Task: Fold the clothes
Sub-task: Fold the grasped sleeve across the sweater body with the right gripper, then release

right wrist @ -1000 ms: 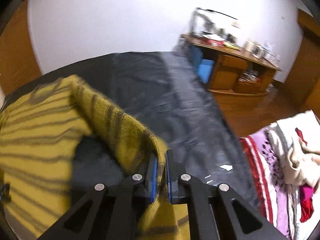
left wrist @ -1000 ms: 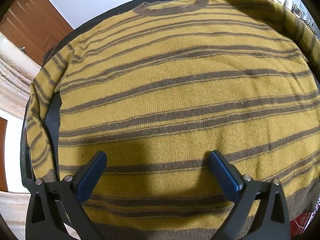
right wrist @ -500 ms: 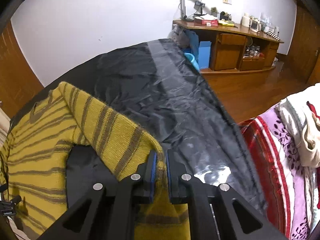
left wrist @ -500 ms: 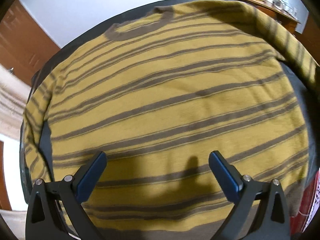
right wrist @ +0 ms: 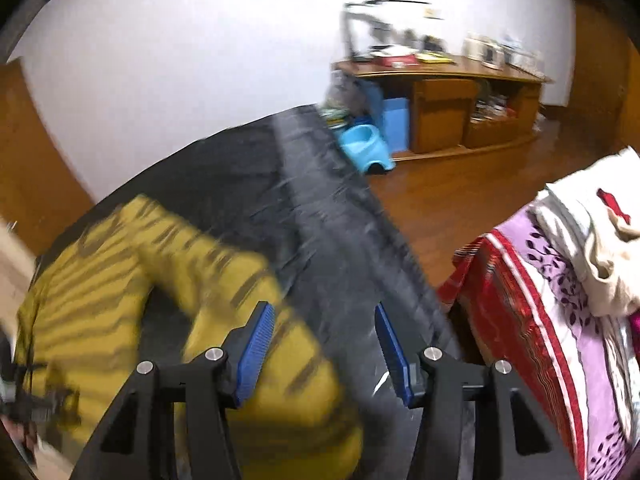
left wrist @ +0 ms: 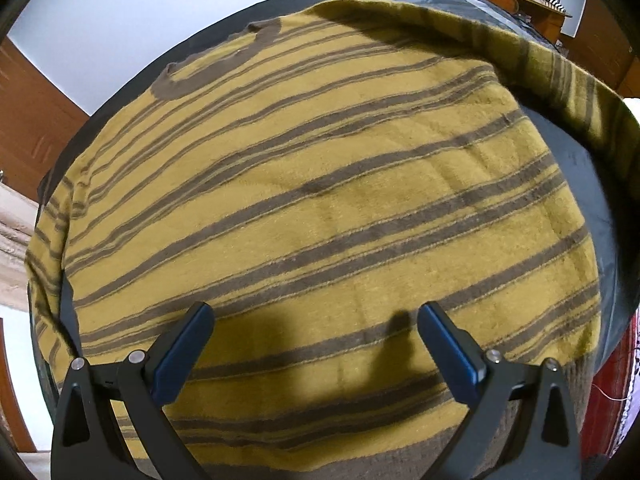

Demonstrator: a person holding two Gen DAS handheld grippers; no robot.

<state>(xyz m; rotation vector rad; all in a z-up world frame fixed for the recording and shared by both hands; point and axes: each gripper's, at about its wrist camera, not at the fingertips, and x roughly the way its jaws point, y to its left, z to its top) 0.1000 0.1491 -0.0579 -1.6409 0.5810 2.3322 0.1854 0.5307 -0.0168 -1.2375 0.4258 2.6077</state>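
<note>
Striped mustard-and-brown sweater is lying spread flat on a dark sheet, collar pointing toward the far wall. Its right sleeve is lying folded in over the right shoulder area and running down that side. Left gripper is hovering over the hem end of the sweater, jaws spread wide, nothing between them, casting a shadow on the knit. Right gripper is pointing at the sheet's edge; its jaws have just been opening and are standing apart now, pads not pressing anything. The sleeve is lying blurred under and beside the left finger, partly between the jaws but loose. A pile of patterned bedding is sitting off to the right, with a wooden cabinet and a blue plastic seat beyond.
</note>
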